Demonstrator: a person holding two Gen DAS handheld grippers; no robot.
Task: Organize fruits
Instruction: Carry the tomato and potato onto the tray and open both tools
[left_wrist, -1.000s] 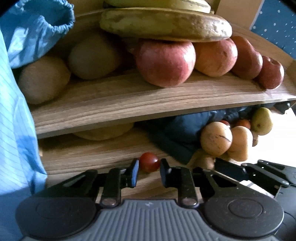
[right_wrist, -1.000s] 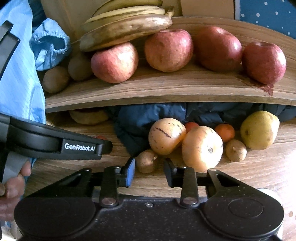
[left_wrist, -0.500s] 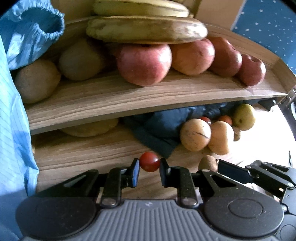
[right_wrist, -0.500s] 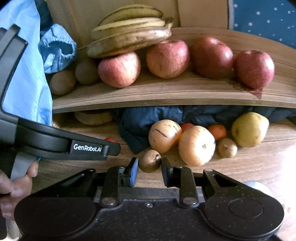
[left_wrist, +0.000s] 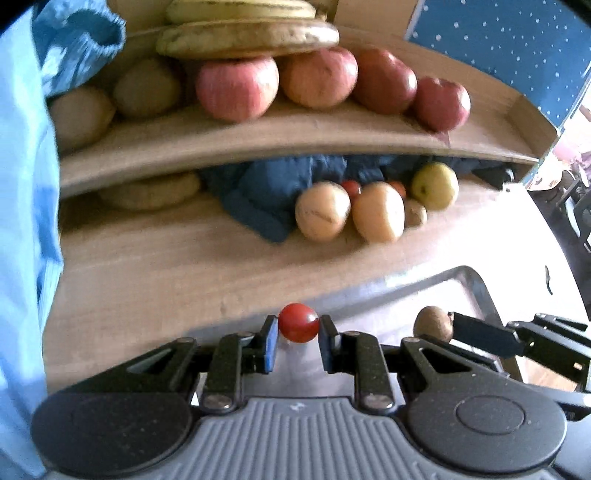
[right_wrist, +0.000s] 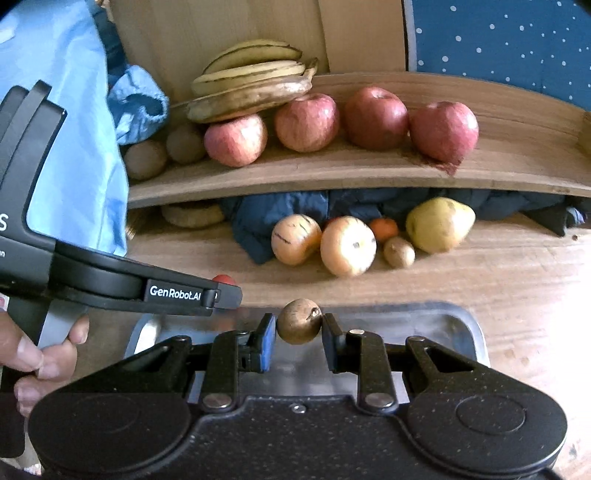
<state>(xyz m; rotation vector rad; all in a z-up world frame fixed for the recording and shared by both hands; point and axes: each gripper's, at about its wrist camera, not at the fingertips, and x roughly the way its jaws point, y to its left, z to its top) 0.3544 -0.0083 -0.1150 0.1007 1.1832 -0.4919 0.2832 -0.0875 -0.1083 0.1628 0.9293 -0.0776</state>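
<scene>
My left gripper (left_wrist: 297, 338) is shut on a small red cherry tomato (left_wrist: 298, 327), held over the near edge of a metal tray (left_wrist: 436, 284). My right gripper (right_wrist: 298, 330) is shut on a small brown round fruit (right_wrist: 298, 321), also over the tray (right_wrist: 450, 325). The brown fruit (left_wrist: 433, 324) and the right gripper's fingers (left_wrist: 484, 334) show at the right of the left wrist view. The tomato (right_wrist: 223, 279) peeks above the left gripper's body (right_wrist: 110, 273) in the right wrist view.
A wooden shelf (right_wrist: 332, 177) holds several red apples (right_wrist: 306, 122), bananas (right_wrist: 251, 92) and brown fruits (right_wrist: 146, 158). Below on the wooden table (right_wrist: 498, 266) lie two tan round fruits (right_wrist: 347, 245), a yellow-green pear (right_wrist: 437, 225), small orange fruits and a dark blue cloth (right_wrist: 280, 212).
Both grippers have pulled back from the shelf toward the metal tray, each carrying its fruit. The right gripper closed on the brown fruit and lifted it from the table.
</scene>
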